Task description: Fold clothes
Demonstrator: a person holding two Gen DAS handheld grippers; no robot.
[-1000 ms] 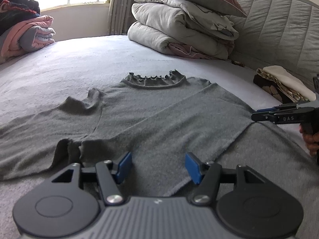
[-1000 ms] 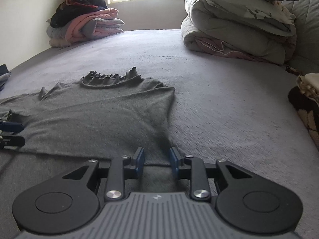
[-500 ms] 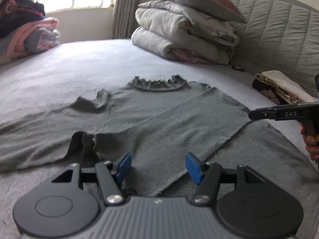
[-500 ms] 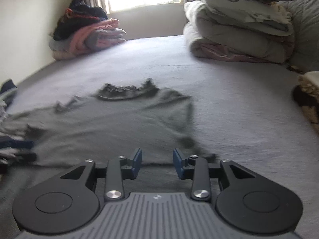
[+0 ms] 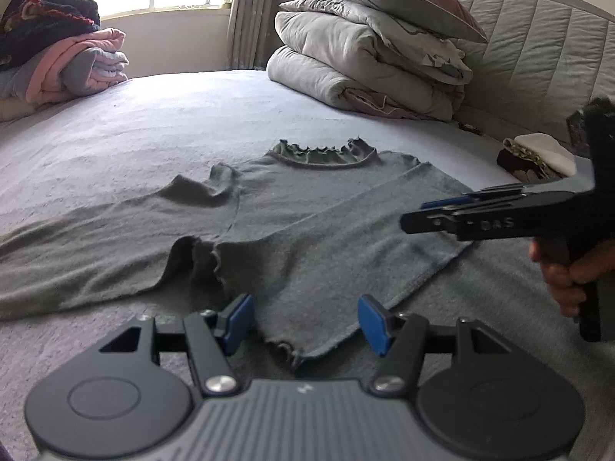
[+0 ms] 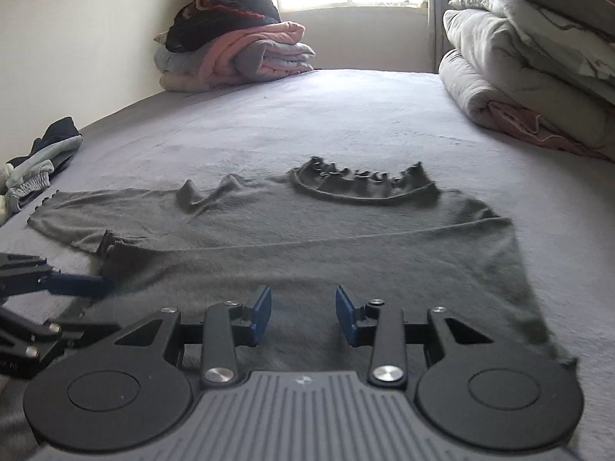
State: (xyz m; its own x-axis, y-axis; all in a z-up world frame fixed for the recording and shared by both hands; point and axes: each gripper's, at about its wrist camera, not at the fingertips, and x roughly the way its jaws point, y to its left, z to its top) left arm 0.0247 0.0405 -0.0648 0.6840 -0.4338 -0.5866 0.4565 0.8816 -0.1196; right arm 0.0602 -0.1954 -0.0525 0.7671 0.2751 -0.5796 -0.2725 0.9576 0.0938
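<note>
The grey ruffle-neck top [image 5: 307, 207] lies flat on the bed [image 5: 173, 115], just ahead of both tongs. One sleeve is folded across its body, the cuff between the left tongs [image 5: 305, 320], whose pads stand apart and clear of it. The right tongs [image 6: 301, 313] have just been opening; cloth lies beneath them, ungripped. Only the right view shows a small clothes heap [image 6: 38, 161] beyond the other sleeve; only the left shows the person's hand [image 5: 569, 272], cut off at the edge.
</note>
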